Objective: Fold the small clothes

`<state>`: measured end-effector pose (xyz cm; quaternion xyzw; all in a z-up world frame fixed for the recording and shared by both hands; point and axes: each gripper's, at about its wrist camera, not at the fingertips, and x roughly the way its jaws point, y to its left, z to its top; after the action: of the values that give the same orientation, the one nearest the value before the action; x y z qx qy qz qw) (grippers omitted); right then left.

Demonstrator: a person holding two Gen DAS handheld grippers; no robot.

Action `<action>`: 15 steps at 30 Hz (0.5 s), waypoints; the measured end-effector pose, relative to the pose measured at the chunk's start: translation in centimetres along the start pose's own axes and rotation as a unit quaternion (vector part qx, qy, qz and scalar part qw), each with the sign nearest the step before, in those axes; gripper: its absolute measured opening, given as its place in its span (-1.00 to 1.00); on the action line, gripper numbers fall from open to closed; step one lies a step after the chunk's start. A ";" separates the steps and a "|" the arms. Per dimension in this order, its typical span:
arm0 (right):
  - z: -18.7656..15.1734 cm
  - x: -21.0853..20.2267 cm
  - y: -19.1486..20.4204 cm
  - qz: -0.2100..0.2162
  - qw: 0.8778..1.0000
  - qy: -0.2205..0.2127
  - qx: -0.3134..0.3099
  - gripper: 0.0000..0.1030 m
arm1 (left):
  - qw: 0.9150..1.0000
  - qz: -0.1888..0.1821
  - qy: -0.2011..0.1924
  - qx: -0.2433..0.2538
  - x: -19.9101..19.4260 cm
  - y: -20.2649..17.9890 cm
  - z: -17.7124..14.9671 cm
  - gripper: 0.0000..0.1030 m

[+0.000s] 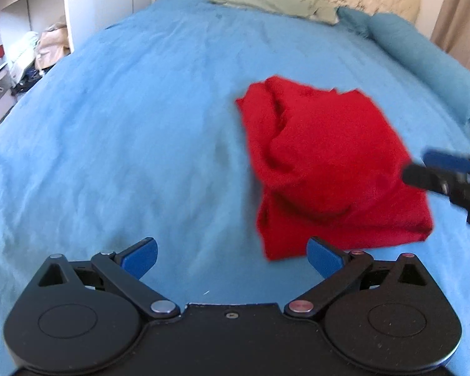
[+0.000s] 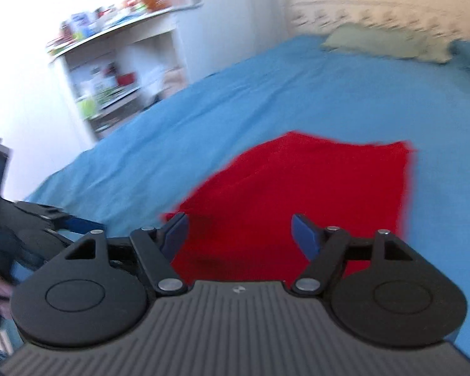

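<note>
Folded red garment (image 1: pixel 332 163) laid on blue bedsheet (image 1: pixel 125 125), at 1 o'clock from left gripper (image 1: pixel 232 257); right gripper (image 2: pixel 239 235) poised above it; both jaws spread, nothing grasped.

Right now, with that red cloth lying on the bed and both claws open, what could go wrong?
1. The red garment lies bunched, with thick ridges on its left side; a pinch there might catch several layers and give a crooked fold.
2. The blue bedsheet is soft and wrinkled, so the open left gripper could grab sheet along with cloth.
3. The right gripper, also open, hovers at the garment's near edge close to the left one; they might bump.
</note>
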<state>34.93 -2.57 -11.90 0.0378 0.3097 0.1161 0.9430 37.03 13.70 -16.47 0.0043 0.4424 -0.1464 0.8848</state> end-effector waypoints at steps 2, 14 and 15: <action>-1.3 -1.7 -1.4 -0.049 0.999 -0.008 -0.017 0.72 | 1.000 -0.020 -0.006 -0.016 0.0 -0.2 0.5 1.00; -8.1 -0.2 -1.5 -0.138 0.986 0.029 -0.092 0.58 | 0.991 -0.066 0.012 -0.118 4.3 -1.2 3.1 0.59; -8.2 0.2 -1.3 -0.141 0.985 0.031 -0.095 0.45 | 0.991 -0.065 0.013 -0.119 4.6 -1.2 3.2 0.54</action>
<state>30.49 -3.85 -18.76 -0.0991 0.3284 0.0121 0.9392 41.78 10.92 -17.95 -0.1276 0.4671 -0.1497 0.8620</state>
